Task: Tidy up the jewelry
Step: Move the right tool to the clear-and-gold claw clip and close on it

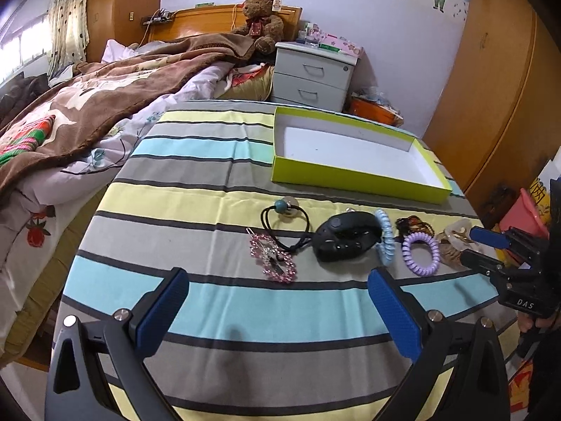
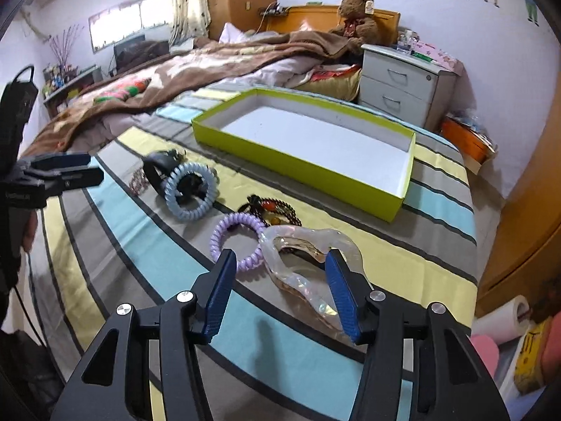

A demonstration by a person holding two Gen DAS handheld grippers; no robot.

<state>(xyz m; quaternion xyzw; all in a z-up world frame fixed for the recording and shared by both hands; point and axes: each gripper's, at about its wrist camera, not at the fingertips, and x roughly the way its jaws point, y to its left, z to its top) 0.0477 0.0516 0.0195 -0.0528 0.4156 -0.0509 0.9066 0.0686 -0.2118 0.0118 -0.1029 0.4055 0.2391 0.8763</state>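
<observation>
In the left wrist view, the left gripper (image 1: 277, 301) hangs released over the striped cloth (image 1: 217, 301), nothing between its fingers. Ahead lie a pink clip (image 1: 273, 258), a black tie (image 1: 285, 222), a black claw (image 1: 345, 240), a blue coil (image 1: 384, 236) and a purple coil (image 1: 420, 253). The box (image 1: 354, 175) stands beyond them.

In the right wrist view, the right gripper (image 2: 278, 291) is unclenched around the pearly clip (image 2: 308, 263); the right pad is at the clip's edge, the left is apart from it.

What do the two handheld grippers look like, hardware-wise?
Both match: black angular frames, silver round screw heads, fingers faced with blue textured pads. Left gripper; right gripper. In the left wrist view the right gripper's black body carries white "DAS" lettering. In the right wrist view a thin black cable hangs beside the left gripper's handle.
</observation>
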